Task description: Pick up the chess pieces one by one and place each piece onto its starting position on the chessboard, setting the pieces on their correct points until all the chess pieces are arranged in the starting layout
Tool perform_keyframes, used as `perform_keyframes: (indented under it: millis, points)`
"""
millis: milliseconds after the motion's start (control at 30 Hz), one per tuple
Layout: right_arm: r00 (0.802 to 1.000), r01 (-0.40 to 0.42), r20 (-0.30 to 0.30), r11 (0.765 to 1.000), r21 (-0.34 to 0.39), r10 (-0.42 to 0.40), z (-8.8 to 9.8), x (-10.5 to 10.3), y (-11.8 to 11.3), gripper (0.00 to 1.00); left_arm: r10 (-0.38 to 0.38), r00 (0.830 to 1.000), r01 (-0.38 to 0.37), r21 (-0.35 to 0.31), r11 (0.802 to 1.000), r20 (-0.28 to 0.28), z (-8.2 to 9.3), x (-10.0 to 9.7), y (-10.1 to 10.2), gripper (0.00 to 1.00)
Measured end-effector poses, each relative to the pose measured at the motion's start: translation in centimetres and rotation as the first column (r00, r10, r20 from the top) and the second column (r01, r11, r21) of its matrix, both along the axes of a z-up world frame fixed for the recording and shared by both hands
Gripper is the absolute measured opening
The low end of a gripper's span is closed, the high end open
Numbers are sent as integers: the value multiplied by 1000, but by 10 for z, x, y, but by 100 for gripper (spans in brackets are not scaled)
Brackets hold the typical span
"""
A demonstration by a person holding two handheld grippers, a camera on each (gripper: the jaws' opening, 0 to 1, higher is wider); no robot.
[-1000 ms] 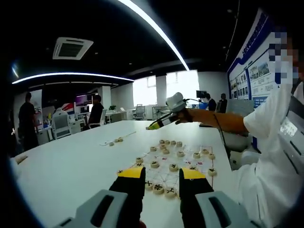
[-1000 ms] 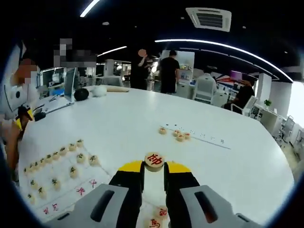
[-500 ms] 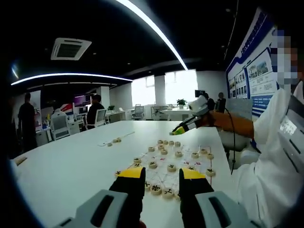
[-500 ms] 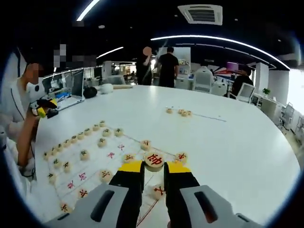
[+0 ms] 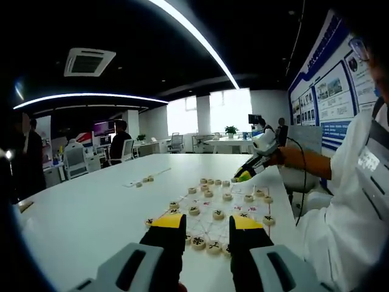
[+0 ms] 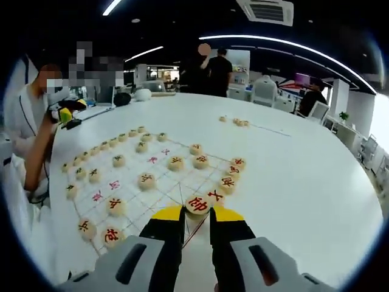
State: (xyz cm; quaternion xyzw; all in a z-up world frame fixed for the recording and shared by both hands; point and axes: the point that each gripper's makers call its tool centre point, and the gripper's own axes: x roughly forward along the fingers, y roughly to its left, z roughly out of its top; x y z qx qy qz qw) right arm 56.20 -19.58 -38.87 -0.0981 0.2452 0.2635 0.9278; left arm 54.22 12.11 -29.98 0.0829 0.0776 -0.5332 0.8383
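The right gripper (image 6: 197,214) is pinching a red-marked chess piece (image 6: 197,204) over the chessboard (image 6: 130,182), while the left gripper (image 5: 207,224) hangs open, holding nothing.

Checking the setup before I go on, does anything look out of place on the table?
A few chess pieces lie apart on the white table, beyond the chessboard. The right hand-held gripper grips another piece.
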Motion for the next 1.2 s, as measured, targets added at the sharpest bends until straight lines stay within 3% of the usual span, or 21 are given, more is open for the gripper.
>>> perform_keyframes:
  millis: [233, 367, 600, 700, 767, 867, 933, 1100, 1200]
  points:
    - [1000, 26, -16, 999, -20, -26, -12, 1, -11, 18, 2, 1000, -2, -2, 1000, 0, -1, -1, 0, 30]
    - [999, 38, -14, 999, 8, -38, -10, 1, -12, 18, 5, 1000, -5, -1, 1000, -1, -1, 0, 1, 30]
    - [1000, 12, -9, 1000, -1, -12, -11, 2, -5, 18, 4, 1000, -4, -2, 1000, 1, -1, -1, 0, 30]
    - [1000, -20, 8, 999, -46, 20, -13, 0, -5, 19, 4, 1000, -4, -2, 1000, 2, -1, -2, 0, 30]
    - [999, -35, 4, 999, -37, 36, -13, -4, -3, 22, 5, 1000, -5, -6, 1000, 1, 0, -2, 0, 30]
    - [999, -44, 9, 998, -39, 44, -12, -5, -3, 46, 7, 1000, -7, -5, 1000, 1, -1, -1, 1, 30]
    - [1000, -24, 16, 999, -46, 24, -10, -5, -8, 45, 7, 1000, -7, -5, 1000, 1, -1, 0, 1, 30]
    - [997, 35, 64, 997, 73, -40, 15, 0, -12, 44, 7, 1000, -7, -5, 1000, 3, 0, 0, 2, 30]
    - [988, 89, 105, 974, 206, -112, 43, 7, -14, 42, 8, 1000, -8, -5, 1000, 3, 1, 1, 2, 30]
